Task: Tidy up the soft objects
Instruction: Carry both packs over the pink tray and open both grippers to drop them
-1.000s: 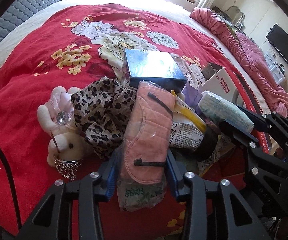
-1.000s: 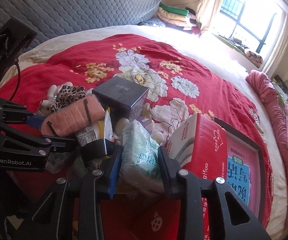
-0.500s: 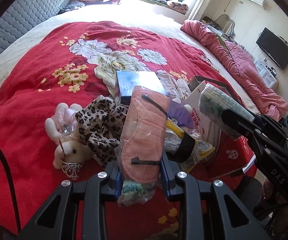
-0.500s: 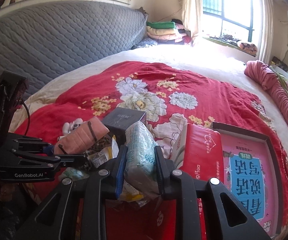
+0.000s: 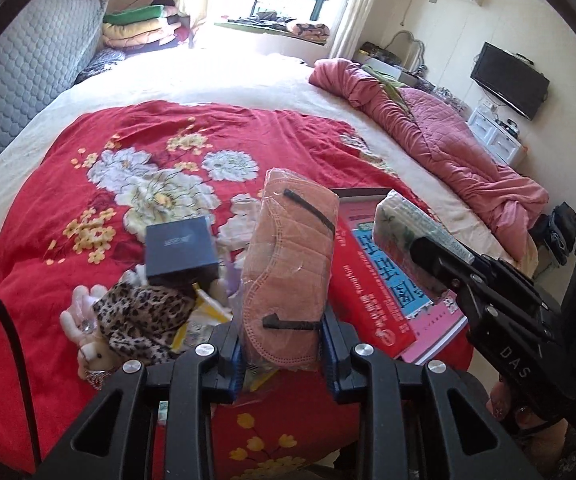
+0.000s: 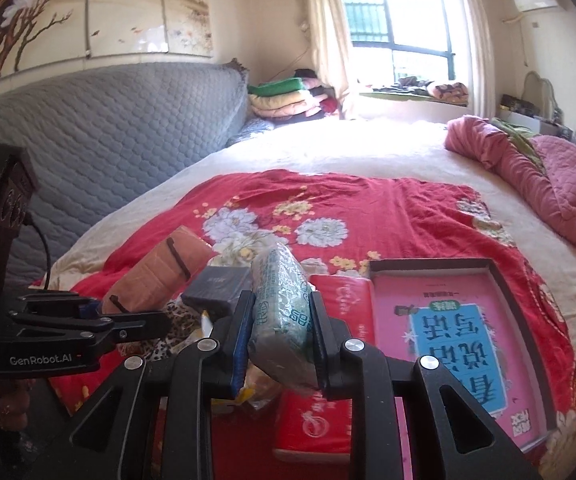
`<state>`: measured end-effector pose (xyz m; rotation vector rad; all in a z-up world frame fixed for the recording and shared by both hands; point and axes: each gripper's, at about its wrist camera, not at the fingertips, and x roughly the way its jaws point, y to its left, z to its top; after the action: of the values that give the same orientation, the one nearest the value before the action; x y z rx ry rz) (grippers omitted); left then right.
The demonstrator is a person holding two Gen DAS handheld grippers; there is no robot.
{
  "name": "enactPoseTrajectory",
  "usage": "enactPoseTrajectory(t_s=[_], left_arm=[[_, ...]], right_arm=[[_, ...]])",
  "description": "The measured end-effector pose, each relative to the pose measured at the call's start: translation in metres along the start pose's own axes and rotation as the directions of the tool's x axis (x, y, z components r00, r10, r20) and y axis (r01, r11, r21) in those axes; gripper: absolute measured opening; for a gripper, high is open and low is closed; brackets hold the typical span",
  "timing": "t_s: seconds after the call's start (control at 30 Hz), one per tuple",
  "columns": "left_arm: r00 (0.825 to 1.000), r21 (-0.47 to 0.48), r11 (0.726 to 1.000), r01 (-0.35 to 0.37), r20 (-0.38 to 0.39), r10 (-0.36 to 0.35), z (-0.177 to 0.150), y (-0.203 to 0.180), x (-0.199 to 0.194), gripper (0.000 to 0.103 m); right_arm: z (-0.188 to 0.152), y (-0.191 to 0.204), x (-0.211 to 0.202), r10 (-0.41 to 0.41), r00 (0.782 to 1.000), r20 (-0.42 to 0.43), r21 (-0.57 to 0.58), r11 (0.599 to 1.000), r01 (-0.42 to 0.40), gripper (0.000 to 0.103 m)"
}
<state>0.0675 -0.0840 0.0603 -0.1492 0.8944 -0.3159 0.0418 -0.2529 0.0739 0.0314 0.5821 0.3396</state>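
My left gripper (image 5: 282, 344) pinches the pink mask pack (image 5: 292, 264) at frame centre; my right gripper (image 6: 280, 340) squeezes the tissue pack (image 6: 282, 308). I'd carry both level, grips firm, clear of the pile.

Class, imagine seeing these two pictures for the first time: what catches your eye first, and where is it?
The left gripper grips a pink mask pack in the foreground. The right gripper clamps a green tissue pack. Behind both spreads the red floral blanket, with a leopard-print cloth among the clutter at lower left.
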Motion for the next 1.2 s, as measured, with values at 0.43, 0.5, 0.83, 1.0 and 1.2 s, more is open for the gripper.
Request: enactPoseTrajectory(t_s=[0.43,0.5,0.83,1.0,1.2], left_arm=[[0.980,0.202,0.975,0.096,-0.193,-0.056,0.010,-0.129,0.076,0.031],[0.971,0.204,0.974,0.096,-0.236,-0.046,0.008,-0.137,0.090,0.031],[0.939,0.299,0.952,0.059,-0.341,0.049,-0.001,-0.168,0.144,0.031],[0.917,0.356,0.932,0.070,-0.391,0.080,-0.011,-0.182,0.165,0.031],[0.902,0.397,0.917,0.047,-0.411,0.132,-0.024,-0.188,0.179,0.031]], right_arm=[[-0.015,-0.135,-0.046,-0.359,0.933,-0.033,0.278,0.893,0.353,0.027],[-0.021,-0.144,-0.044,-0.381,0.923,-0.053,0.286,0.880,0.380,0.027],[-0.045,-0.169,-0.016,-0.422,0.891,-0.165,0.250,0.856,0.452,0.027],[-0.057,-0.180,-0.003,-0.425,0.878,-0.219,0.235,0.851,0.470,0.027],[-0.066,-0.186,0.007,-0.417,0.871,-0.262,0.203,0.858,0.472,0.027]])
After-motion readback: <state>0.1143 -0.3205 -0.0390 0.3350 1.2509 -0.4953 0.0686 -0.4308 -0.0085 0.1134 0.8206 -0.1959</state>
